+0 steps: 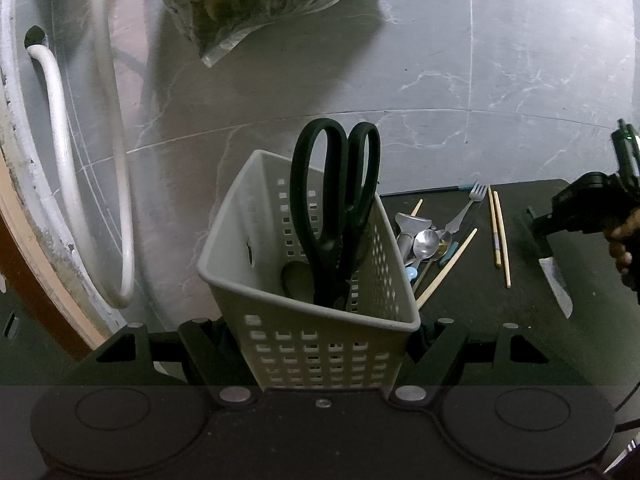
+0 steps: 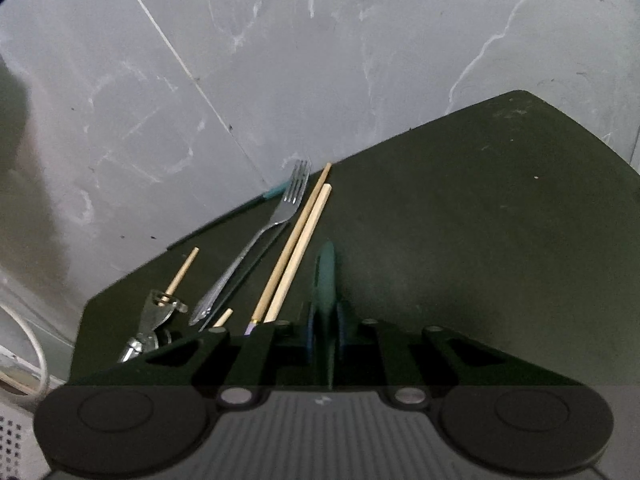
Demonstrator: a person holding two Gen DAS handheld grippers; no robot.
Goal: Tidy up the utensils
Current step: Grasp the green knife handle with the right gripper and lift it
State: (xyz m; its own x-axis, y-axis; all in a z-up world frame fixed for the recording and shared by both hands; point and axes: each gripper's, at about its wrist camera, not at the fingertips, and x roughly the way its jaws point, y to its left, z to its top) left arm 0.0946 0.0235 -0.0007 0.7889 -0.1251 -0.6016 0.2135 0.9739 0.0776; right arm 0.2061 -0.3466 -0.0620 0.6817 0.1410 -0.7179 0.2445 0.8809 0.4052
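My left gripper (image 1: pixel 320 332) is squeezed tight on the basket (image 1: pixel 308 280), which sits right up against the camera. Black scissors (image 1: pixel 336 208) stand in it, handles up. My right gripper (image 2: pixel 326 320) is clamped on a thin teal handle (image 2: pixel 326 276); from the left view it looks like a knife (image 1: pixel 554 280), blade hanging down over the dark mat (image 2: pixel 460 220). The fork (image 2: pixel 260 240), chopsticks (image 2: pixel 296 248) and spoons (image 1: pixel 426 244) lie loose on the mat, just beside the basket. I think the knife could slip or swing, because I hold only its thin handle. The blade could catch the basket rim or bump the scissors on the way in. The basket could tip if my left grip slackens. I can read no writing anywhere.
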